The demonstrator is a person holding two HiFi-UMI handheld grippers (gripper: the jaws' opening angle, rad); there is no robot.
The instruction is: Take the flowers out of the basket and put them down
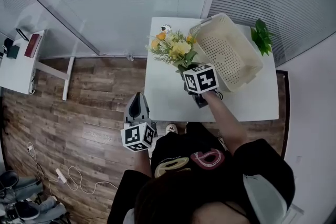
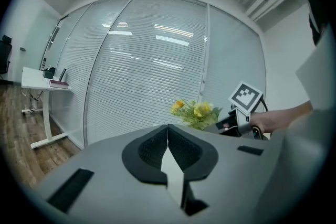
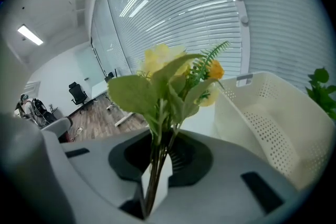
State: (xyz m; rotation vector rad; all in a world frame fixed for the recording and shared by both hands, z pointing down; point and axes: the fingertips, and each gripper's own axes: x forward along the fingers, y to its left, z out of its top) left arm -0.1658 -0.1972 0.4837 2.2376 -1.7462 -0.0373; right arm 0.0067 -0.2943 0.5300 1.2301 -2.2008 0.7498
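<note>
Yellow-and-orange bouquet pinched in the right gripper, outside the basket.

Head view: the flowers [image 1: 176, 50], yellow and orange blooms among green leaves and fern sprigs, sit at upper centre over the white table [image 1: 168, 97], just left of the tilted cream perforated basket [image 1: 228, 52]. The right gripper [image 1: 186, 70] holds them from below, and the left gripper [image 1: 137, 98] is well apart at lower left, off the table's edge over the wood floor. Left gripper view: its jaws are pressed together with nothing between them, and the bouquet shows small right of centre, beside the other gripper's marker cube. Right gripper view: thin green stems run down between the jaws, which pinch them. Broad leaves and a pale yellow bloom fill the centre, with the basket at right.
</note>
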